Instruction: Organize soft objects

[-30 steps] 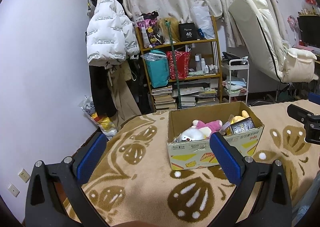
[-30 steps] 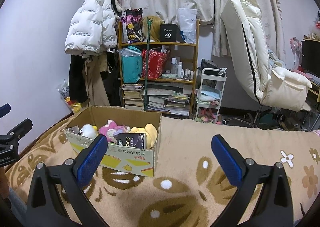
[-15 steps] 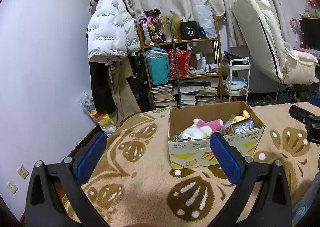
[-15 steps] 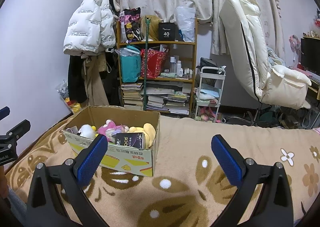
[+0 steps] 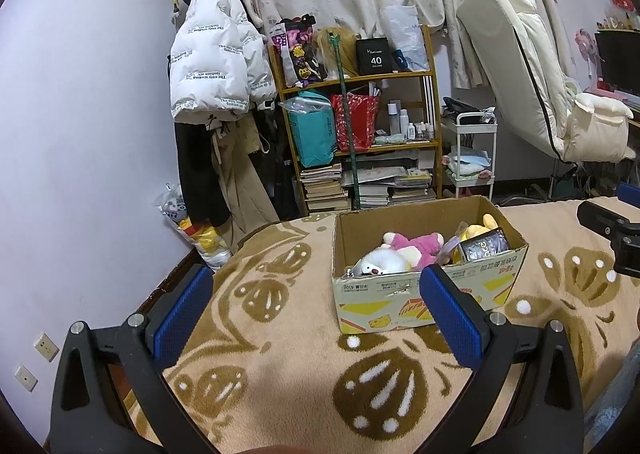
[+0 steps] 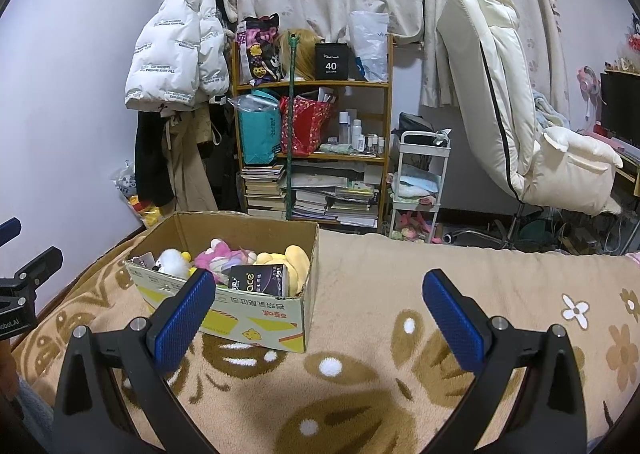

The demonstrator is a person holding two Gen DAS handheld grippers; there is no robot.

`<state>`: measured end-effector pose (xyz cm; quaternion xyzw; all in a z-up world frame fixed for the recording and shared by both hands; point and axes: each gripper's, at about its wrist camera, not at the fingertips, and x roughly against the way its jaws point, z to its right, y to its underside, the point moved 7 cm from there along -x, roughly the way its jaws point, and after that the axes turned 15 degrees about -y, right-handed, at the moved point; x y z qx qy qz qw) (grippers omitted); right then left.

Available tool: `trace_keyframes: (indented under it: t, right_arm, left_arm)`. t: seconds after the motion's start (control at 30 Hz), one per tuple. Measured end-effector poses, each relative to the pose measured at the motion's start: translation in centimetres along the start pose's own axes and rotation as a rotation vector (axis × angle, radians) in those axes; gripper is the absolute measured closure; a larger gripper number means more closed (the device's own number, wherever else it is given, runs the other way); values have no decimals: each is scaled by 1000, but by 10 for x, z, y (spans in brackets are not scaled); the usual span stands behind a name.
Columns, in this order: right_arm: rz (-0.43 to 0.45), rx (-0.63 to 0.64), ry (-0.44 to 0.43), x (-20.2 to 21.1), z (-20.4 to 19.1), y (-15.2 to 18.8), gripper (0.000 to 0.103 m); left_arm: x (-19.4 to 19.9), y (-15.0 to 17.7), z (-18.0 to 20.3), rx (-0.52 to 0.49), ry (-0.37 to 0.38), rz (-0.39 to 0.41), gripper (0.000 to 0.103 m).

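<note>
While both views are drifting only slightly against a second back, I'm holding left claw [image 5: 316, 314] and right claw [image 6: 320, 318] released, empty, short of the cardboard box [image 5: 424, 294]; plush toys [image 5: 404, 250] are sitting inside it, unmoved.

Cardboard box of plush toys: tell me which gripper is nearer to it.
Left, slightly. The left gripper faces the cardboard box just ahead and right; the right gripper stands farther back, box ahead-left.
</note>
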<state>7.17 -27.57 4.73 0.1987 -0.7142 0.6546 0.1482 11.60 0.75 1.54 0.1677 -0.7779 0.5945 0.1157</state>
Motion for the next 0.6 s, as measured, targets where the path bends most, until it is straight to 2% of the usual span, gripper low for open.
trace_keyframes:
  t: [0.6]
  right_arm:
    - [-1,-1,1,0,2,0,0]
  left_arm:
    - [0,1,1,-1,2,2,1]
